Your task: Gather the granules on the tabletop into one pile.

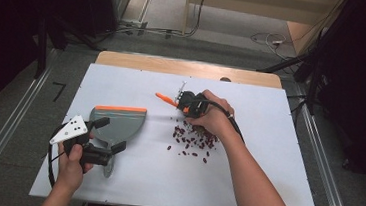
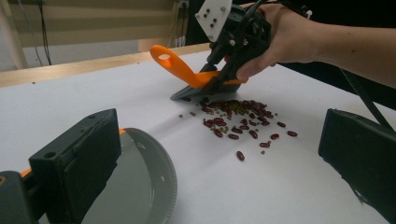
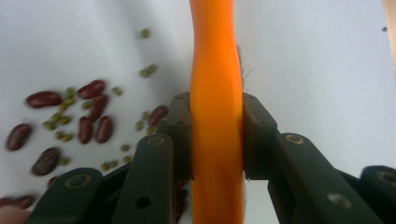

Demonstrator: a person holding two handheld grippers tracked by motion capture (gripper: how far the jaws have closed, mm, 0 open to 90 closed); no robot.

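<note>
Jaws of right gripper clamp orange brush handle above beans

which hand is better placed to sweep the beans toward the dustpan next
Right. The right tongs are shut on the orange brush handle, with the bristles down beside the beans. The left tongs sit by the dustpan, jaws apart, better suited to steadying it.
</note>
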